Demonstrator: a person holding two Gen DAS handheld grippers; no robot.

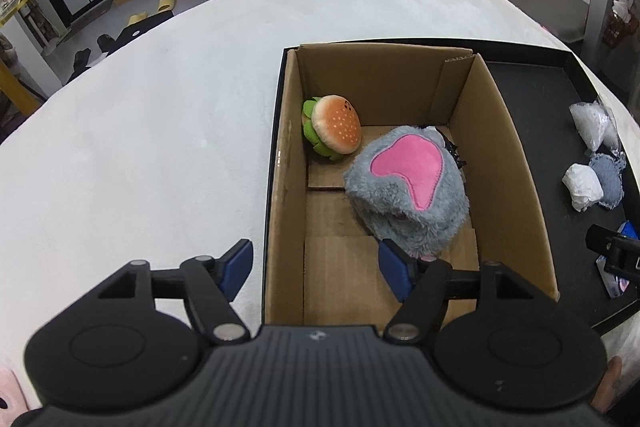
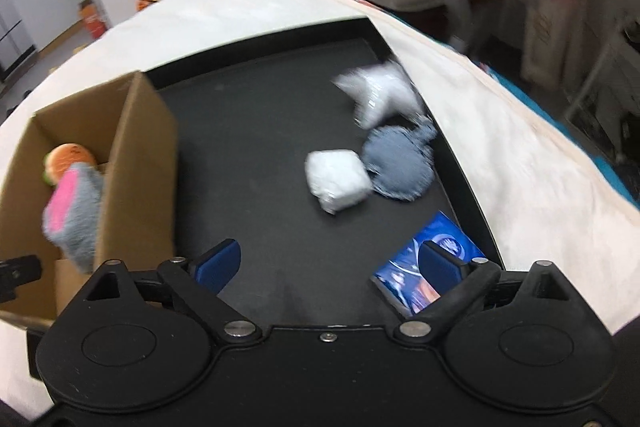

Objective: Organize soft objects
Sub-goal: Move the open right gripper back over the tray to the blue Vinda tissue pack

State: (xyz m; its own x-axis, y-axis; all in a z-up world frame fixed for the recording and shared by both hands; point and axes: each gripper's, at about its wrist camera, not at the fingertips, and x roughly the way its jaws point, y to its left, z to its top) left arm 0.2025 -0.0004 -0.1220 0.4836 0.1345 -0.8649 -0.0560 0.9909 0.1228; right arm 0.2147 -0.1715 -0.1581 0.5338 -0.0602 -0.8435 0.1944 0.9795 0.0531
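Note:
A cardboard box (image 1: 500, 147) stands on a black tray (image 1: 552, 115). Inside it lie a burger plush (image 1: 334, 129) and a grey plush with a pink patch (image 1: 404, 187). My left gripper (image 1: 316, 267) is open and empty, above the box's near left corner. On the tray to the right lie a white wrapped bundle (image 2: 338, 179), a grey-blue fabric piece (image 2: 400, 163), a white bag (image 2: 380, 95) and a blue packet (image 2: 420, 263). My right gripper (image 2: 330, 267) is open and empty above the tray, near the blue packet. The box (image 2: 136, 155) shows at its left.
The tray rests on a white cloth-covered table (image 1: 160, 127). Shelves, boxes and clutter stand on the floor beyond the table. The right wrist view is motion-blurred.

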